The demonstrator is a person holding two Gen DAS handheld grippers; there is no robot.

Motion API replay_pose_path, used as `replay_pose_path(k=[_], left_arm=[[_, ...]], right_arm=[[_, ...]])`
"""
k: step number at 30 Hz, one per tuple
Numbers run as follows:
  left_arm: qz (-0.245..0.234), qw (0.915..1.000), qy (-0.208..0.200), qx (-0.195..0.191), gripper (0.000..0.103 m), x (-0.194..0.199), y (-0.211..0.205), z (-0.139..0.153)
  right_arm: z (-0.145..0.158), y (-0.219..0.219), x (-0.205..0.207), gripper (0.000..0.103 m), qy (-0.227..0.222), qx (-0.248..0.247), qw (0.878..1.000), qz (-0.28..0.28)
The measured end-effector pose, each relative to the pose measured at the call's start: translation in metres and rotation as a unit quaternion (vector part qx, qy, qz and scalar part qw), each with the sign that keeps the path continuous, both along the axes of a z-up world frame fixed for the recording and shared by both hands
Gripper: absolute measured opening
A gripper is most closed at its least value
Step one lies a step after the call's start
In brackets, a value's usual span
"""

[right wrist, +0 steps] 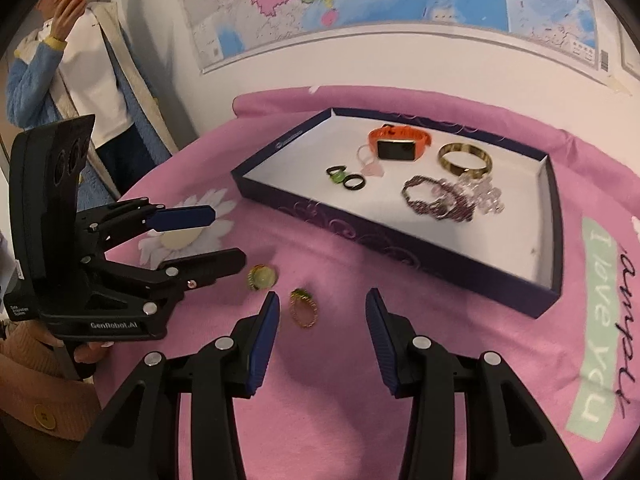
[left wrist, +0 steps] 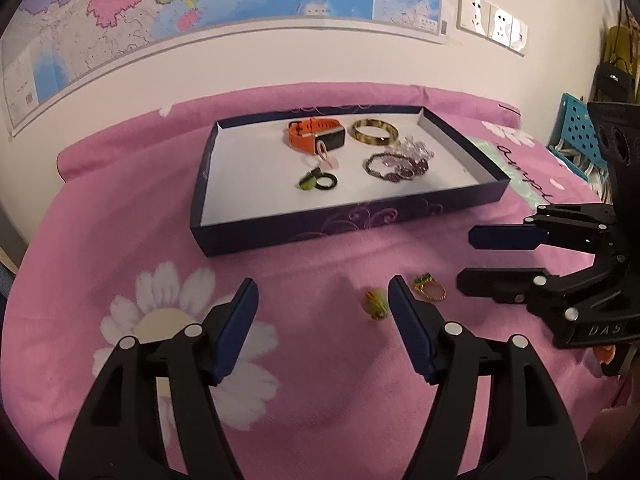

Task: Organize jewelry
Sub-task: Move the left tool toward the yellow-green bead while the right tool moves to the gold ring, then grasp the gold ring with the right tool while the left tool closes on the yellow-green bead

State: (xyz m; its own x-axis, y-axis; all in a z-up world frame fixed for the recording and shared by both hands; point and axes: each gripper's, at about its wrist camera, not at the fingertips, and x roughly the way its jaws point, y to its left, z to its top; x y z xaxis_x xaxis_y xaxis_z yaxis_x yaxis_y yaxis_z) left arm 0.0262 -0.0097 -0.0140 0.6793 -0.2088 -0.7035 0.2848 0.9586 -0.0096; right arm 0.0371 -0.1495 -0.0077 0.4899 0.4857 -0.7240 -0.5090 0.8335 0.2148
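Observation:
A dark blue tray (left wrist: 332,224) (right wrist: 400,240) with a white floor holds an orange watch (left wrist: 316,134) (right wrist: 400,142), a gold bangle (left wrist: 374,131) (right wrist: 464,160), bead bracelets (left wrist: 396,164) (right wrist: 444,200) and small rings (left wrist: 320,180) (right wrist: 346,179). In front of it, two gold rings lie on the pink cloth. One has a pale stone (left wrist: 376,304) (right wrist: 262,277), the other a green stone (left wrist: 430,288) (right wrist: 304,308). My left gripper (left wrist: 323,284) (right wrist: 226,236) is open, with the pale-stone ring by its right finger. My right gripper (right wrist: 323,296) (left wrist: 466,258) is open, with the green-stone ring by its left finger.
The pink cloth (left wrist: 320,380) with a daisy print covers the surface. A map (left wrist: 200,0) and wall sockets (left wrist: 492,20) are behind. A blue perforated basket (left wrist: 576,136) stands at the right. A person (right wrist: 80,72) holding an orange phone stands at the left.

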Motion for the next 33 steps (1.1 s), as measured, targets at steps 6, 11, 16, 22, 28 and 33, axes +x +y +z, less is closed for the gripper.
replay_pose_path(k=[6,11,16,22,28,33], left_arm=[[0.001,1.0,0.003,0.007,0.067,-0.005,-0.002,-0.004],[-0.002,0.9999,0.007,0.009,0.065,-0.007,-0.004,-0.006],[-0.002,0.9999,0.009,0.009,0.063,-0.006,-0.005,-0.007],[-0.002,0.9999,0.014,0.005,0.062,-0.005,-0.003,-0.008],[-0.004,0.9999,0.016,0.004,0.062,-0.005,-0.003,-0.009],[-0.013,0.9998,0.018,0.004,0.061,-0.005,-0.006,-0.009]], right_arm=[[-0.007,0.011,-0.003,0.042,0.006,-0.011,1.0,0.005],[-0.012,0.019,-0.003,0.042,0.014,-0.018,1.0,0.006],[-0.013,0.025,0.0,0.041,0.013,-0.025,1.0,0.006],[-0.015,0.03,0.003,0.036,0.016,-0.035,0.999,0.008],[-0.016,0.034,0.004,0.02,0.003,-0.067,0.998,0.005],[-0.016,0.028,0.005,0.009,0.004,-0.063,0.998,0.004]])
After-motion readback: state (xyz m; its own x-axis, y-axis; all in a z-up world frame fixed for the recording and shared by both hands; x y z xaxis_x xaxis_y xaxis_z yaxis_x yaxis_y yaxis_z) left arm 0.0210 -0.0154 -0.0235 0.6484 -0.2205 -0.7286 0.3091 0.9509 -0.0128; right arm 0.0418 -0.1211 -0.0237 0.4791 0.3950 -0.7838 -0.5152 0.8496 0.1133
